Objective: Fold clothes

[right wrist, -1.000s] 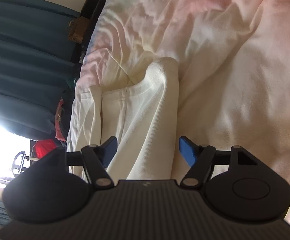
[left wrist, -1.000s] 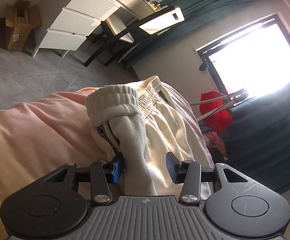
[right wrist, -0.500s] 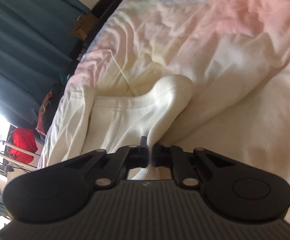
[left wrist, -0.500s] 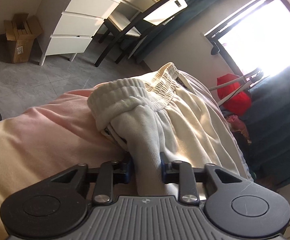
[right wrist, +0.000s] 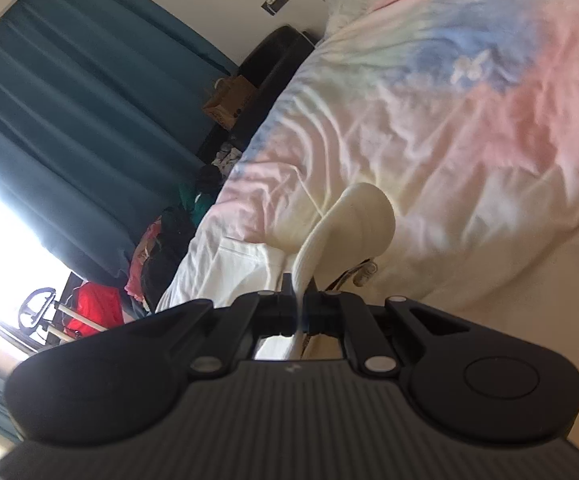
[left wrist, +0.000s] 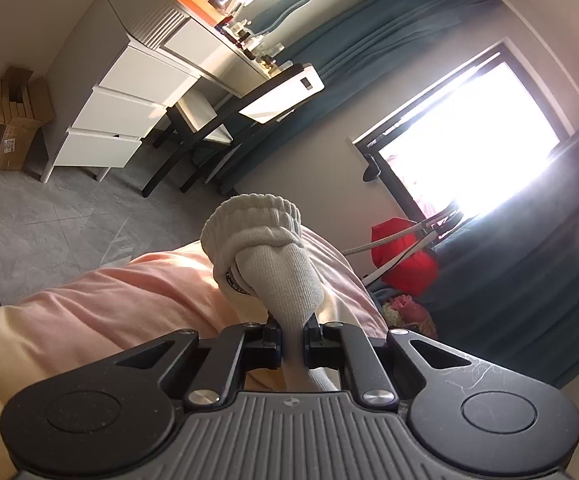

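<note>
Cream sweatpants [left wrist: 269,264] rise bunched in front of my left gripper [left wrist: 291,340], which is shut on a ribbed fold of them, the elastic waistband curled at the top. In the right wrist view the same cream sweatpants [right wrist: 353,220] are lifted off the pastel bedspread [right wrist: 469,120]; my right gripper [right wrist: 298,312] is shut on a thin edge of the fabric. A drawstring end [right wrist: 363,274] dangles beside it. The rest of the garment [right wrist: 229,276] lies flat on the bed to the left.
A white dresser [left wrist: 129,92] and a black chair [left wrist: 225,128] stand on the grey floor beyond the bed edge. A cardboard box [left wrist: 13,120] sits at far left. Teal curtains [right wrist: 69,100], a bright window [left wrist: 469,132] and a red bag [left wrist: 405,256] are alongside the bed.
Both grippers went from open around the sweatpants to shut on them, then lifted the gripped fabric up off the bed; the waistband now bunches upright.
</note>
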The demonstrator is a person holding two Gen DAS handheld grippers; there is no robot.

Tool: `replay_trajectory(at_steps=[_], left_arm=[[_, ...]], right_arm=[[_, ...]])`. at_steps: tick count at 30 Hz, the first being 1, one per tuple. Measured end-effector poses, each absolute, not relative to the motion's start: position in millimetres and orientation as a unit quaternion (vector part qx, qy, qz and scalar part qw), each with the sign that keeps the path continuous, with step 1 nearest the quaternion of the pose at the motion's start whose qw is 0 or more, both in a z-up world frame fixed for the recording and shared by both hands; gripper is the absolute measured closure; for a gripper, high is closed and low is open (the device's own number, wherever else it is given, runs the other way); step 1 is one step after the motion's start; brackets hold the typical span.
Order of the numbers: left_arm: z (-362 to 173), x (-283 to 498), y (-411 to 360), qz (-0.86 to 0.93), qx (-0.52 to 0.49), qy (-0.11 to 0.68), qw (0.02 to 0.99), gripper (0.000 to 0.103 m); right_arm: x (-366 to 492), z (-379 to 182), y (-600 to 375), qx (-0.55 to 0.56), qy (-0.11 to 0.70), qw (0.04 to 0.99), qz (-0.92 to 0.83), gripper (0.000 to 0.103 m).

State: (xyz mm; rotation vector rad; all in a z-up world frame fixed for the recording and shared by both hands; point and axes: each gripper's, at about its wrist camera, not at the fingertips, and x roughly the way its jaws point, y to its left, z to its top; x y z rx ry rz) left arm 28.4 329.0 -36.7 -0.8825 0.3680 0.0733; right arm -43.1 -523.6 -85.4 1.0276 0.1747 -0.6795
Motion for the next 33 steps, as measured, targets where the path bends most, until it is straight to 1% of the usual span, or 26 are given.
replay_trajectory(at_steps=[1, 4, 8, 12, 15, 20, 22, 23, 25, 26, 27, 28, 29, 30, 31, 33], left_arm=[[-32, 37, 327, 0.036, -0.423, 0.177, 0.888, 0.093], [-22, 99, 315, 0.048, -0.435, 0.184, 0.880, 0.093], [-8, 182, 300, 0.064, -0.451, 0.193, 0.869, 0.093], [6, 265, 285, 0.080, -0.466, 0.202, 0.858, 0.093], [2, 326, 267, 0.103, -0.447, 0.216, 0.862, 0.093], [-38, 417, 242, 0.146, -0.394, 0.286, 0.861, 0.092], [-52, 434, 237, 0.148, -0.372, 0.308, 0.863, 0.092], [-56, 435, 237, 0.145, -0.366, 0.311, 0.865, 0.089], [-51, 420, 242, 0.132, -0.364, 0.311, 0.868, 0.087], [-48, 413, 245, 0.126, -0.363, 0.311, 0.869, 0.084], [-45, 405, 247, 0.120, -0.362, 0.310, 0.871, 0.076], [-42, 398, 250, 0.114, -0.361, 0.310, 0.872, 0.073], [-40, 390, 253, 0.107, -0.360, 0.310, 0.874, 0.063], [-37, 383, 255, 0.101, -0.359, 0.309, 0.875, 0.044], [-34, 375, 258, 0.095, -0.358, 0.309, 0.876, 0.035], [-28, 360, 263, 0.082, -0.355, 0.308, 0.878, 0.031]], right_arm=[[-33, -78, -527, 0.475, 0.082, 0.817, -0.316, 0.097], [13, -56, -541, 0.459, 0.085, 0.828, -0.313, 0.097], [108, -32, -557, 0.412, 0.097, 0.848, -0.320, 0.097], [206, -28, -571, 0.371, 0.116, 0.856, -0.341, 0.097], [271, -41, -584, 0.358, 0.129, 0.854, -0.356, 0.097], [335, -89, -598, 0.349, 0.173, 0.836, -0.387, 0.097], [349, -108, -598, 0.344, 0.193, 0.831, -0.392, 0.096], [352, -115, -597, 0.346, 0.201, 0.830, -0.389, 0.094], [348, -121, -599, 0.368, 0.206, 0.827, -0.371, 0.093], [347, -124, -599, 0.379, 0.208, 0.826, -0.362, 0.089], [344, -125, -600, 0.389, 0.211, 0.825, -0.351, 0.079], [338, -121, -599, 0.397, 0.211, 0.828, -0.337, 0.071], [330, -117, -597, 0.404, 0.204, 0.832, -0.319, 0.048], [320, -112, -595, 0.410, 0.193, 0.837, -0.305, 0.026], [307, -105, -591, 0.414, 0.178, 0.842, -0.296, 0.021], [278, -95, -584, 0.423, 0.160, 0.846, -0.282, 0.021]])
